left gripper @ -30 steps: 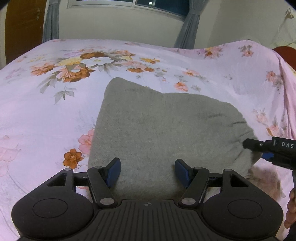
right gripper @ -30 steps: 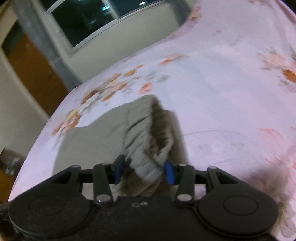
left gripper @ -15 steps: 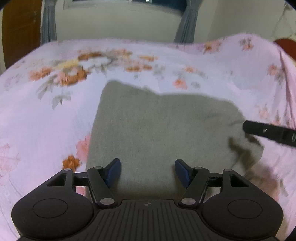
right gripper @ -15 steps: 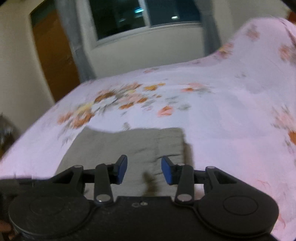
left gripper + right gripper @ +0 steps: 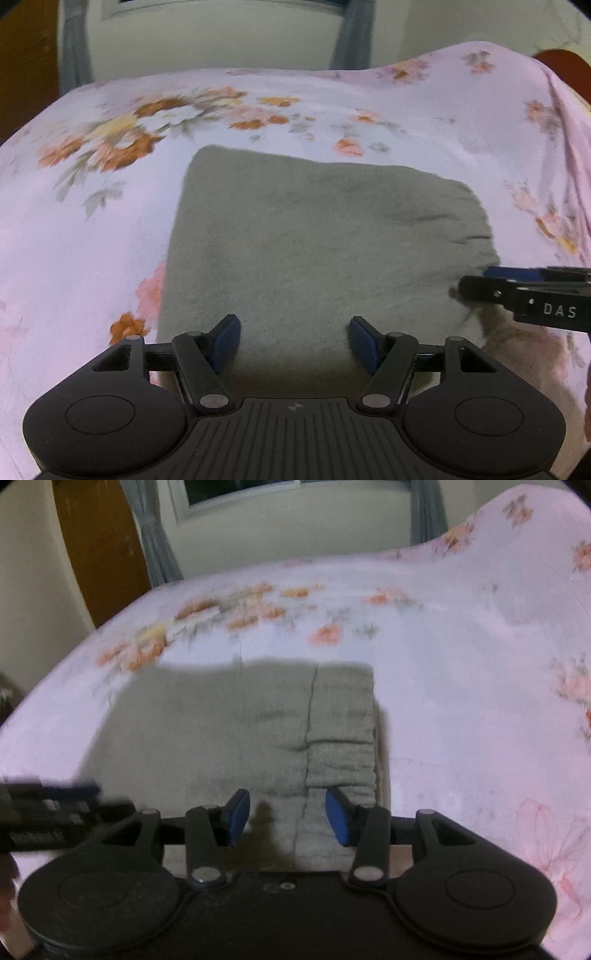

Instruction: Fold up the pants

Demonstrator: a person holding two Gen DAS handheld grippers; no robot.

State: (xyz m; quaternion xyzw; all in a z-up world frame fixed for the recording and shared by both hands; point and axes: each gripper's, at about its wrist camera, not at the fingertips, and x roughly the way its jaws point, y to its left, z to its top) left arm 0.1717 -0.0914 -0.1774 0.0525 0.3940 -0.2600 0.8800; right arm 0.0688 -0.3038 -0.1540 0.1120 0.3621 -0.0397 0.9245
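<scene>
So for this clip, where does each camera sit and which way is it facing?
Left wrist: on the left tool, angled down across the folded grey pants on the floral bedsheet toward the window wall; own open blue pads show, right tool enters at right.
Right wrist: on the right tool, facing likewise above the ribbed waistband; pads opening, nothing between them; left tool at left.
Shared: pants, bedsheet, each other's tool.

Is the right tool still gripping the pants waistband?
Apart. The right wrist view shows the right tool opening, its blue pads clear of the pants lying flat beneath.
</scene>
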